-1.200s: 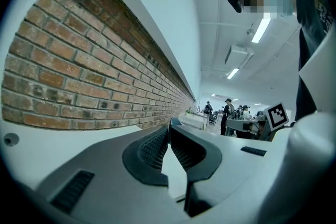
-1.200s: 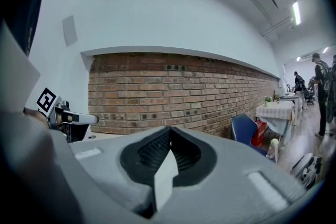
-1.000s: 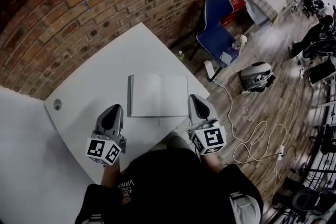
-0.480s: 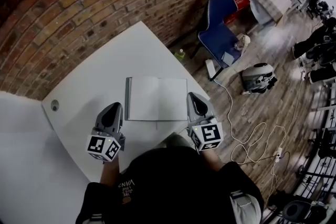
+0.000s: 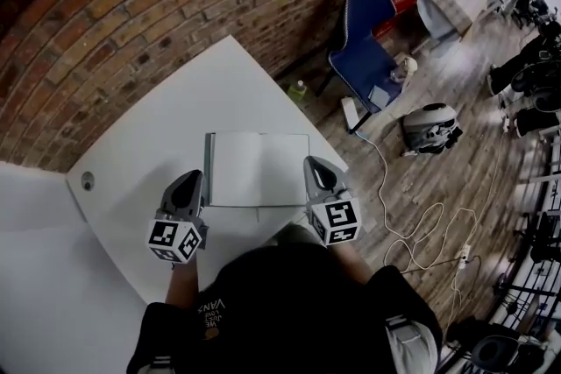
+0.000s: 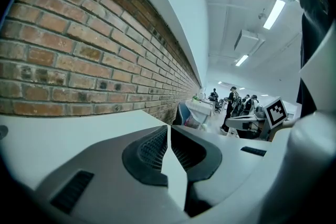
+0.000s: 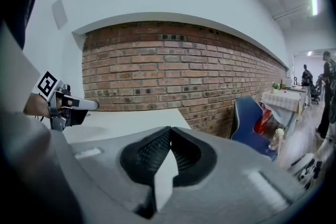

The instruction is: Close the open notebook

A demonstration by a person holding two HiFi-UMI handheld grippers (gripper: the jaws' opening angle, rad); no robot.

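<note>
Right now the open notebook point(image 5: 259, 169) lies flat on the white surface point(image 5: 149, 136) between the left gripper point(image 5: 187, 188) and right gripper point(image 5: 317, 175), both with jaws closed on nothing. Closed tips could skid across a page and push the notebook toward the edge, or crease paper; its free cover edge seems too small to judge.

White table point(image 5: 158, 136) against brick wall point(image 5: 131, 4); blue chair point(image 5: 368, 57), small bottle point(image 5: 299, 89) (greenish) beside the table corner, white cable point(image 5: 421, 232) looped on wood floor point(image 5: 447, 179).
</note>
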